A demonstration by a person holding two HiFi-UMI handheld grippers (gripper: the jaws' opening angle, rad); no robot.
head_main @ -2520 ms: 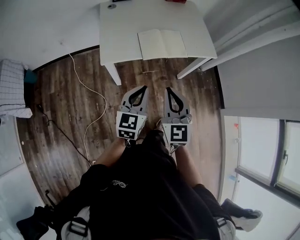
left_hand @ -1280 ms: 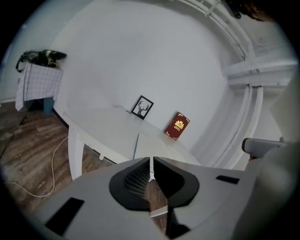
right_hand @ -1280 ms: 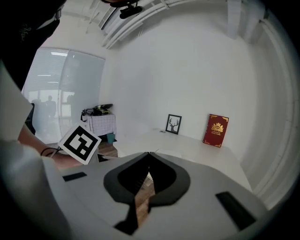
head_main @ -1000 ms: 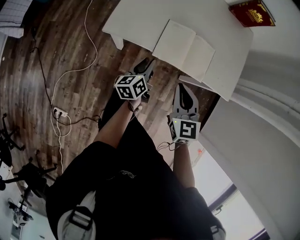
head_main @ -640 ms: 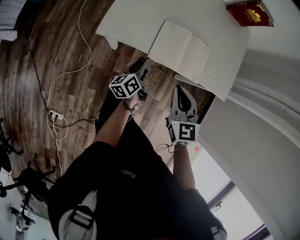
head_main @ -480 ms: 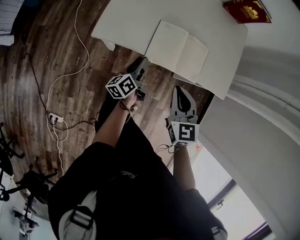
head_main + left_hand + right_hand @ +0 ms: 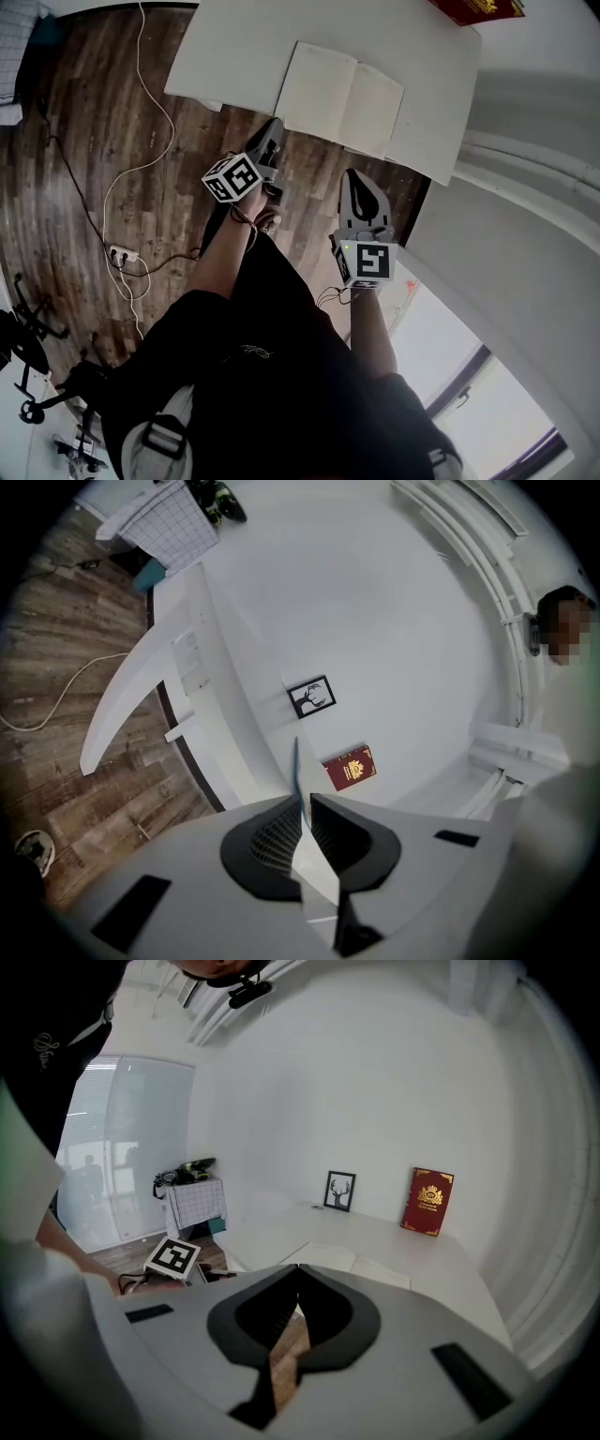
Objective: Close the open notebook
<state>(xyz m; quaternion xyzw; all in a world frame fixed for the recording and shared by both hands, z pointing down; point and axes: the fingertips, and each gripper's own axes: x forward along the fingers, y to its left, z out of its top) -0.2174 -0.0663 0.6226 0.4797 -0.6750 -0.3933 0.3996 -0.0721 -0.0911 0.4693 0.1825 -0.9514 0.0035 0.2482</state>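
Observation:
The open notebook (image 7: pixel 337 94) lies flat with cream pages at the near edge of the white table (image 7: pixel 234 47). My left gripper (image 7: pixel 275 131) is rolled on its side at the notebook's near left corner. In the left gripper view its jaws (image 7: pixel 304 803) are closing to a narrow slit, and the thin edge of the notebook's left cover (image 7: pixel 296 761) rises from between the tips. My right gripper (image 7: pixel 357 178) hangs below the table edge, short of the notebook (image 7: pixel 356 1265), shut with nothing in it (image 7: pixel 298 1274).
A red book (image 7: pixel 469 7) stands at the table's far side by the wall, next to a small framed deer picture (image 7: pixel 339 1191). A white cable (image 7: pixel 122 187) and a power strip (image 7: pixel 122 253) lie on the wooden floor at the left.
My left gripper has rolled onto its side, edged up to the notebook's near left corner, and its jaws have narrowed onto the cover edge. The right gripper has stayed put.

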